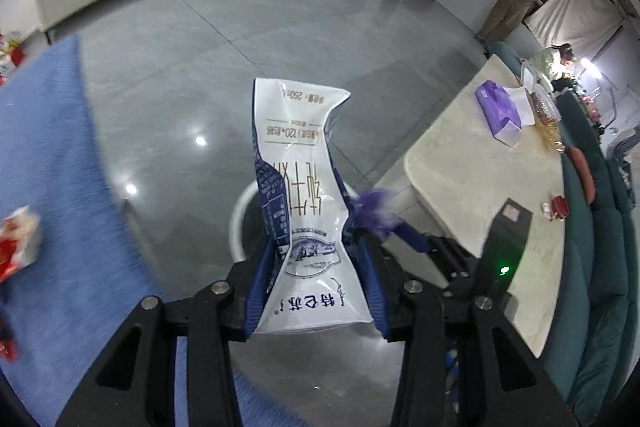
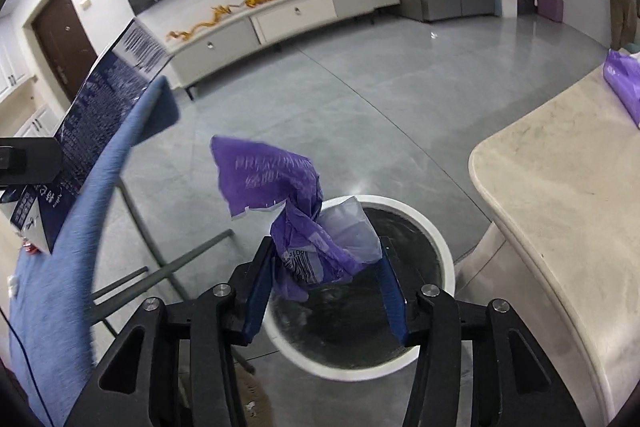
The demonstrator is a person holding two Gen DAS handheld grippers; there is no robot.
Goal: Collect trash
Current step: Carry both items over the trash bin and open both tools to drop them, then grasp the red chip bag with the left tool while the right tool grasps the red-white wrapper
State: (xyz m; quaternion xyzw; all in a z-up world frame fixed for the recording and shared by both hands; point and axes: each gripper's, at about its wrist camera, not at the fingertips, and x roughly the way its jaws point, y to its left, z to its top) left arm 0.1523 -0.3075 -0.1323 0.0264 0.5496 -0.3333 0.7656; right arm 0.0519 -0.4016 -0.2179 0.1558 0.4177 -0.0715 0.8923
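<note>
The white round bin (image 2: 436,239) stands on the grey floor (image 2: 360,99) and serves as the reference point; its interior is dark, and what it contains cannot be made out in either view. In the right wrist view, the right gripper (image 2: 326,267) is directly above the bin opening with its jaws spread fairly wide; the crumpled purple wrapper (image 2: 296,227) lies between them, against the left blue pad (image 2: 258,291), while the right pad appears clear of it, so whether the wrapper is clamped or merely resting cannot be told. In the left wrist view, the left gripper (image 1: 316,267) is clamped on a crushed white and blue milk carton (image 1: 304,195), which stands up from the jaws and covers most of the bin (image 1: 240,215); only a section of the white rim shows left of the carton. The purple wrapper (image 1: 374,211) appears there as a blurred patch just right of the carton. A blue cloth-covered surface (image 2: 72,247) lies left of the bin, and a red and white wrapper (image 1: 18,243) on it is blurred and cut off at the frame edge. A pale stone surface (image 2: 560,195) lies right of the bin and carries a purple tissue pack (image 1: 500,111); small items further along it are too small to identify.
</note>
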